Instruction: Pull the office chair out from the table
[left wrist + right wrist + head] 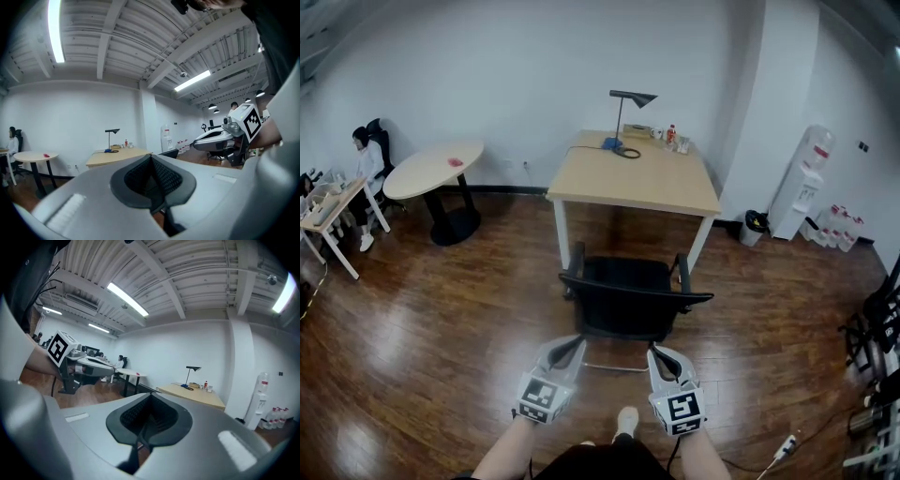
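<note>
Here the left claw (571, 347) and right claw (657, 353) are both clenched on nothing, close behind the office chair (628, 298).

No legible text or numbers; left claw (574, 343), right claw (654, 351) cubes bear square markers only

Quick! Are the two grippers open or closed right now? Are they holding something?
Left gripper: closed, holding nothing.
Right gripper: closed, holding nothing.

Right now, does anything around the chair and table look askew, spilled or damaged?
Nothing stands out. The office chair stands upright on the floor in front of the table, the lamp is upright, and nothing looks spilled.
</note>
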`<state>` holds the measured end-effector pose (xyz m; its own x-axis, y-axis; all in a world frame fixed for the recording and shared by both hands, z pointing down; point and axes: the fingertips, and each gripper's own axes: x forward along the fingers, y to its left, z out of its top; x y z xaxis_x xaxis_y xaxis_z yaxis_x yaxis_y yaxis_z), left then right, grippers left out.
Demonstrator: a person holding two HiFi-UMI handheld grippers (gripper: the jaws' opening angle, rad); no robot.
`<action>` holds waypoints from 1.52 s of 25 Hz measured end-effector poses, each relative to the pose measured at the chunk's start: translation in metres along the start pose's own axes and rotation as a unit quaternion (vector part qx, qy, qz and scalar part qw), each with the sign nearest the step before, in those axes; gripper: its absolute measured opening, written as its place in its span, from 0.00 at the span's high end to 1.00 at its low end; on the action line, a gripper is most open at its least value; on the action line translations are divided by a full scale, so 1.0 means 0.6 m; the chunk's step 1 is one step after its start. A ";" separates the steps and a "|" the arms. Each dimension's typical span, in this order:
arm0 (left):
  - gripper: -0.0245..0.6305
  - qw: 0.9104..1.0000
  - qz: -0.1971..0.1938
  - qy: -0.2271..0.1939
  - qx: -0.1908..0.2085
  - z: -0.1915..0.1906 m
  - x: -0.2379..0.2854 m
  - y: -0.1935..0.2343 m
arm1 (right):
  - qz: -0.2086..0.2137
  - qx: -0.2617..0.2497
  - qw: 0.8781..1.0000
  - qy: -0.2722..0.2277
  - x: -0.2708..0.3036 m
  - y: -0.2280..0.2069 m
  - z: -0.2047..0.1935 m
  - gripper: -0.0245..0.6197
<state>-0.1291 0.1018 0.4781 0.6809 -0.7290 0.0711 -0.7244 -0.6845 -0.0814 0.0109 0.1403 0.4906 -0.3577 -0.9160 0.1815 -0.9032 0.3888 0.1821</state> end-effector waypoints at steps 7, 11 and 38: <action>0.96 0.999 -0.037 -0.015 -0.030 0.005 -0.023 -0.051 | -0.006 0.022 1.000 -0.017 -0.054 0.035 0.022 0.94; 0.96 0.999 -0.035 -0.021 -0.033 0.012 -0.035 -0.065 | -0.005 0.055 0.998 -0.036 -0.070 0.030 0.022 0.94; 0.96 0.998 0.016 -0.041 -0.054 0.034 -0.024 -0.153 | -0.014 0.120 0.990 -0.075 -0.155 -0.078 -0.006 0.95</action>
<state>-0.0703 0.1751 0.4645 0.6599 -0.7512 -0.0110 -0.7508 -0.6600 0.0255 0.0874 0.2076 0.4687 -0.3474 -0.9372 0.0317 -0.9369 0.3455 -0.0527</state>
